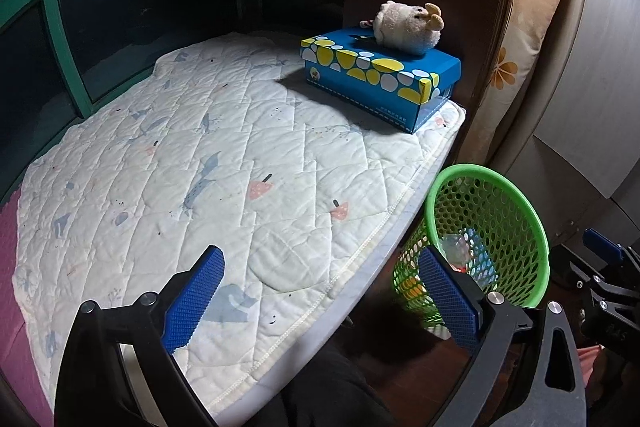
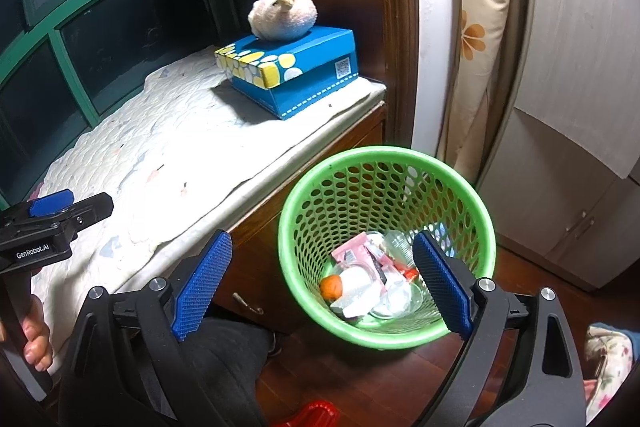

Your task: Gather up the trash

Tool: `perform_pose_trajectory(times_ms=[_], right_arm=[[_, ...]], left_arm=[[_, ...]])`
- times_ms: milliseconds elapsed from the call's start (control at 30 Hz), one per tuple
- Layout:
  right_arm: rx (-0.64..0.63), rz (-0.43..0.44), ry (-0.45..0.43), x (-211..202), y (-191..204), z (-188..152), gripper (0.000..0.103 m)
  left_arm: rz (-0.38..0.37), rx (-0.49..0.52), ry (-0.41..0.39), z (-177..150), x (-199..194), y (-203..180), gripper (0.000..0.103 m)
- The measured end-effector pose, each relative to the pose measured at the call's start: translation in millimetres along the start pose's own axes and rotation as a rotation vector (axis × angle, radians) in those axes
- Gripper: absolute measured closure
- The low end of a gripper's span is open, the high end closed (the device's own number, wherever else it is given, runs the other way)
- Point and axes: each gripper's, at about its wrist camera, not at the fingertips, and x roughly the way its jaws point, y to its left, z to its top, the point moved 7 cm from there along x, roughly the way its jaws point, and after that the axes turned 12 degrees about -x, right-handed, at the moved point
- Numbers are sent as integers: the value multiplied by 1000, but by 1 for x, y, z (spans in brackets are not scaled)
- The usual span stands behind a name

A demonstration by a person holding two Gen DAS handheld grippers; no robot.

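A green perforated basket (image 2: 308, 211) stands on the wood floor beside the quilted bench; it also shows in the left wrist view (image 1: 516, 211). Inside lie trash pieces (image 2: 372, 279): pink wrappers, white paper, clear plastic and an orange ball (image 2: 331, 287). My right gripper (image 2: 322, 283) is open and empty, held above the basket's near rim. My left gripper (image 1: 320, 297) is open and empty, over the front edge of the white quilt (image 1: 192, 155). The left gripper also shows at the left of the right wrist view (image 2: 70, 211).
A blue tissue box (image 1: 384, 79) with a plush toy (image 1: 408, 27) on top sits at the bench's far right corner. Dark green-framed windows (image 1: 60, 27) back the bench. A wardrobe (image 2: 580, 107) stands right of the basket. A red object (image 2: 312, 413) lies on the floor.
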Motion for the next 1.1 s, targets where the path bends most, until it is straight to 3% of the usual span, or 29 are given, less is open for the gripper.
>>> perform_pose_trajectory(times_ms=[767,1100], right_arm=[[-118,128,-45,-2,92,36,9],[-142,161,-47,-2,113,40,9]], left_arm=[[141,-129,-81,1,-36,85,8],[185,-186,-97,0,-47,115,8]])
